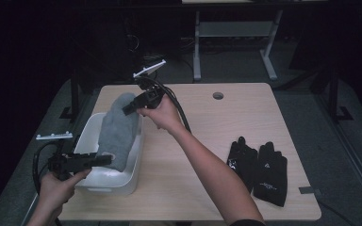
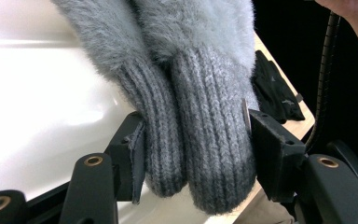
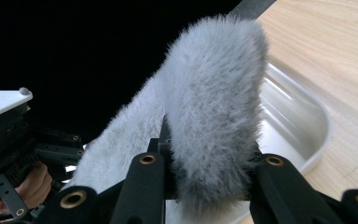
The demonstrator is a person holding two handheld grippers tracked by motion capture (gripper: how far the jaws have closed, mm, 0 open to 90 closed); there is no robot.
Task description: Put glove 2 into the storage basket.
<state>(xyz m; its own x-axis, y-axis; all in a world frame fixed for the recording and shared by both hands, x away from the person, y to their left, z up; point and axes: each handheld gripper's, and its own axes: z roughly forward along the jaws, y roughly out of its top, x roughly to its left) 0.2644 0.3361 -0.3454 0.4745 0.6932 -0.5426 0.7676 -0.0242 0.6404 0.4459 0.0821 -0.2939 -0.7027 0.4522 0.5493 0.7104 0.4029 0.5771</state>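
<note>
- A pair of grey fuzzy mittens (image 1: 118, 129) is being held stretched between the two grippers, over the white plastic bin (image 1: 104, 183) at the left edge of the wooden table (image 1: 207, 141).
- The left gripper (image 1: 104, 160) is being kept partly closed on the ribbed knit cuffs (image 2: 200, 154) of the mittens; in the left gripper view both cuffs are being pressed side by side between the jaws.
- The right gripper (image 1: 128, 109) is being kept clamped on the fluffy fingertip end (image 3: 214, 126); in the right gripper view the pile is being squeezed and is bulging out around the jaws.
- The mittens are being judged light, soft and wholly limp: any unsupported length is expected to sag and fold, so support at both ends is being treated as necessary.
- The ribbed cuffs are being rated the better hold, the knit being denser and grippier; the long pile at the far end is being rated compressible and prone to slipping out under a loose grip.
- No fragility is being noted; a firm squeeze is being considered harmless.
- The risk of one mitten sliding free of the other is being noted, since the two are being gripped together as a stack.
- A pair of black gloves (image 1: 259, 167) is lying flat on the table to the right, well apart from the bin, and is being left untouched.
</note>
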